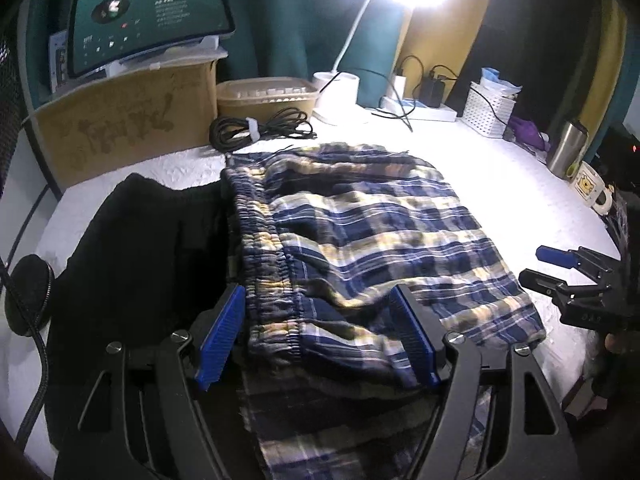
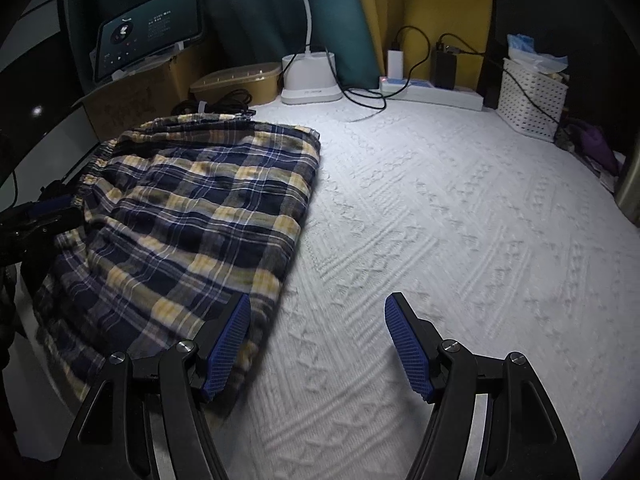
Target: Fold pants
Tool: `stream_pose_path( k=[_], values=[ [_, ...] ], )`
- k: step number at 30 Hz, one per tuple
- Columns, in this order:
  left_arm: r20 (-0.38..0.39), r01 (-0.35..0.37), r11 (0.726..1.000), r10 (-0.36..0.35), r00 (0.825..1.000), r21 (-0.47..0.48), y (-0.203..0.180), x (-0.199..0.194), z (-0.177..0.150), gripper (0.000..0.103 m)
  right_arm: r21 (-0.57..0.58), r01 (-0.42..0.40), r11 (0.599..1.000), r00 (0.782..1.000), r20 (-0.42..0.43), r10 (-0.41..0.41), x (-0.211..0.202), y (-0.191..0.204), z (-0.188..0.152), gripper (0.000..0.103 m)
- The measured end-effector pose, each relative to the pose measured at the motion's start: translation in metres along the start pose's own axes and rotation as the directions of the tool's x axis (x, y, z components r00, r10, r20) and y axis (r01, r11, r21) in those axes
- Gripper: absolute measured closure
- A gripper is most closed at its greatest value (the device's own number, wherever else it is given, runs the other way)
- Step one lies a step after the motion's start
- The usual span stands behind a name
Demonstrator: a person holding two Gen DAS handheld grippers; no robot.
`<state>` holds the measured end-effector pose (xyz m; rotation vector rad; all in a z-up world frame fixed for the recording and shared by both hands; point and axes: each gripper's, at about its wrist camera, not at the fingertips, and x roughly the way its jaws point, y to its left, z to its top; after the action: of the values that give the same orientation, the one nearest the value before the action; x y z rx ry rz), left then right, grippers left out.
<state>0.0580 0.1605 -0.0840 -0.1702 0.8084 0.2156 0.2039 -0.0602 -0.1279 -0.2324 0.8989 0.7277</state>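
Covering the whole work surface, the white quilt (image 2: pixel 460 240) carries a raised stitched pattern, and everything else is placed against it. Folded into a thick block, the plaid pants (image 1: pixel 360 236) lie on the quilt's left half, their gathered waistband toward its left edge and a loose layer spilling over its near edge. A black garment (image 1: pixel 132 264) lies on the quilt just left of the pants, touching the waistband. Along the quilt's far edge stand a cardboard box (image 1: pixel 128 120) with a tablet (image 1: pixel 148 16) on top, a lidded tub (image 1: pixel 266 98), a lamp base (image 2: pixel 308 78), a power strip (image 2: pixel 432 94) and a white basket (image 2: pixel 532 98). A cable coil (image 1: pixel 256 130) sits at that far edge beside the pants. The left gripper (image 1: pixel 320 336) hangs over the pants' near end, jaws apart with nothing clamped. The right gripper (image 2: pixel 316 348) hovers over the quilt at the pants' right edge, jaws likewise apart and empty.
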Motion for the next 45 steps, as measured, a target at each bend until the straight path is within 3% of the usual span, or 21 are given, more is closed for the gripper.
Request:
stream_pose_path(
  k=[11, 19, 24, 29, 32, 35, 38, 43, 45],
  values=[
    [0.106, -0.046, 0.998, 0.041, 0.994, 0.052, -0.026, -0.032, -0.002, 0.029, 0.039, 0.044, 0.998, 0.997, 0.059, -0.046, -0.042, -0.018, -0.024, 0.032],
    [0.144, 0.023, 0.992, -0.04, 0.989, 0.121, -0.06, -0.053, -0.005, 0.029, 0.064, 0.079, 0.995, 0.99, 0.109, -0.085, -0.079, -0.028, -0.04, 0.032],
    [0.178, 0.03, 0.986, -0.06, 0.982, 0.163, -0.083, -0.066, -0.002, 0.029, 0.083, 0.109, 0.991, 0.982, 0.148, -0.12, -0.105, -0.038, -0.047, 0.032],
    [0.23, 0.056, 0.969, -0.113, 0.967, 0.242, -0.116, -0.077, -0.008, 0.029, 0.1, 0.143, 0.985, 0.967, 0.198, -0.16, -0.136, -0.046, -0.054, 0.032],
    [0.234, 0.073, 0.959, -0.14, 0.962, 0.273, -0.136, -0.08, -0.009, 0.017, 0.115, 0.165, 0.979, 0.958, 0.219, -0.187, -0.153, -0.053, -0.059, 0.032],
    [0.248, 0.094, 0.955, -0.167, 0.954, 0.281, -0.151, -0.087, -0.009, 0.016, 0.119, 0.175, 0.977, 0.954, 0.224, -0.198, -0.166, -0.059, -0.063, 0.031],
    [0.27, 0.106, 0.954, -0.184, 0.945, 0.281, -0.162, -0.098, -0.008, 0.016, 0.116, 0.205, 0.972, 0.94, 0.255, -0.228, -0.181, -0.06, -0.066, 0.024],
    [0.365, 0.085, 0.958, -0.186, 0.912, 0.275, -0.167, -0.123, -0.006, 0.013, 0.114, 0.234, 0.966, 0.913, 0.316, -0.258, -0.207, -0.06, -0.068, 0.015],
    [0.405, 0.063, 0.962, -0.171, 0.898, 0.265, -0.167, -0.133, -0.004, 0.002, 0.12, 0.242, 0.963, 0.901, 0.339, -0.269, -0.216, -0.059, -0.068, 0.015]
  ],
)
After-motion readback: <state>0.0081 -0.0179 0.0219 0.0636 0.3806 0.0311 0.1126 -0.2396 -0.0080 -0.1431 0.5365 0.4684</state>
